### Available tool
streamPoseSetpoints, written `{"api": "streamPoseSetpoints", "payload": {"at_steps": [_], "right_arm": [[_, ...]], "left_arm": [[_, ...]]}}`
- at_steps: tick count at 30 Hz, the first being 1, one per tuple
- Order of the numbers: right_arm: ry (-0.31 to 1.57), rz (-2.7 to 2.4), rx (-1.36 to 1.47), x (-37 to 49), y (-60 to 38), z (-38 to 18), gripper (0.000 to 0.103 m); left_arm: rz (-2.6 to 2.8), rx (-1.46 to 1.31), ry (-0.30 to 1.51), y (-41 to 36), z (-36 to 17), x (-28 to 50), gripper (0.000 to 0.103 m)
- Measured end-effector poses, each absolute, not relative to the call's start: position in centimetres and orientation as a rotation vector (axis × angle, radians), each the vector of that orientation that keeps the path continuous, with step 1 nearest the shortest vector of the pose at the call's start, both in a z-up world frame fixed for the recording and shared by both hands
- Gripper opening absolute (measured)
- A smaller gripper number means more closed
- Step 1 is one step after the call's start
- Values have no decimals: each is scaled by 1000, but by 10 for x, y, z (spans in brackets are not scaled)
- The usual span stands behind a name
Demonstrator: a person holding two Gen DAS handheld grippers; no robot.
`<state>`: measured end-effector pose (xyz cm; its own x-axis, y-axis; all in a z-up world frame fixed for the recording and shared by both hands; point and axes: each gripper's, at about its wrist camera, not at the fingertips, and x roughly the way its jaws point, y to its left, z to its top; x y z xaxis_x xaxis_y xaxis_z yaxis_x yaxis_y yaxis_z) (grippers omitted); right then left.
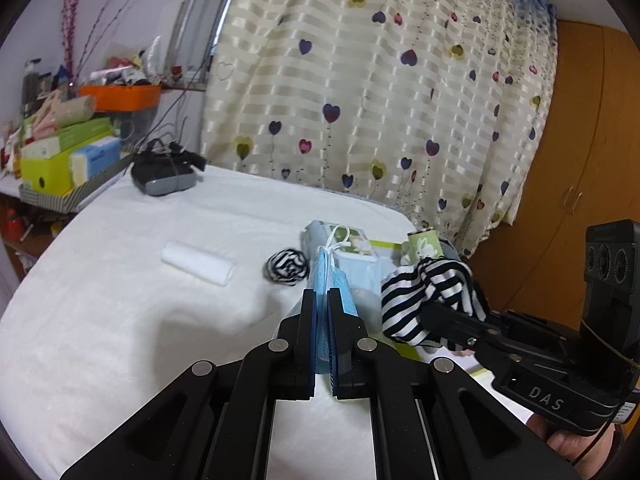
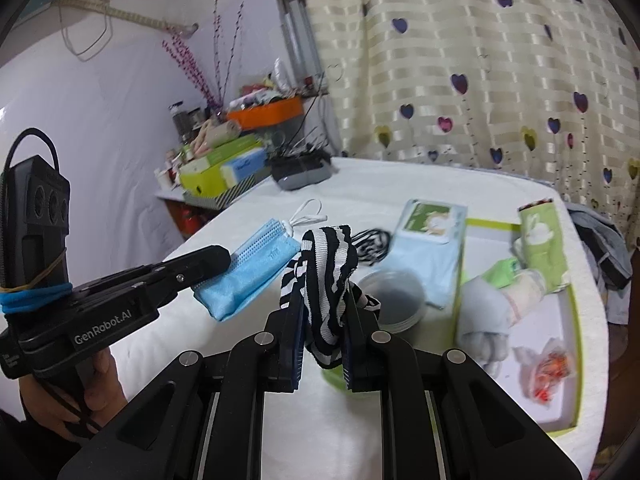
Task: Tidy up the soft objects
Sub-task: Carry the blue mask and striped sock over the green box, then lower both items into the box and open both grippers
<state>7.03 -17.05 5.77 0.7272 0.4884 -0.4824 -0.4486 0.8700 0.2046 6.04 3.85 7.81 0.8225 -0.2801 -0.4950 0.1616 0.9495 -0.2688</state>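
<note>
Left claw (image 1: 322,300) clamps blue mask (image 1: 326,276); right claw (image 2: 320,320), angled down, grips striped cloth (image 2: 324,276), seemingly lifted.

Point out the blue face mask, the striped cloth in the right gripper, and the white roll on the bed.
blue face mask (image 2: 252,268), right wrist view, middle of its pleated front.
striped cloth (image 2: 326,280), right wrist view, bunched middle above the jaws.
white roll (image 1: 198,269), left wrist view, centre of its side.
</note>
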Motion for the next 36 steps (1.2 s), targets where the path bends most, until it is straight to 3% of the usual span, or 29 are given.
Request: {"api": "streamPoseSetpoints", "payload": {"at_steps": [15,36], "right_arm": [[539,357,163,71,-259,58,16],[774,238,241,94,-331,-21,16]], "left_arm": [[-374,-160,593,-41,78,85,4],[-520,-50,805,-137,14,99,4]]}}
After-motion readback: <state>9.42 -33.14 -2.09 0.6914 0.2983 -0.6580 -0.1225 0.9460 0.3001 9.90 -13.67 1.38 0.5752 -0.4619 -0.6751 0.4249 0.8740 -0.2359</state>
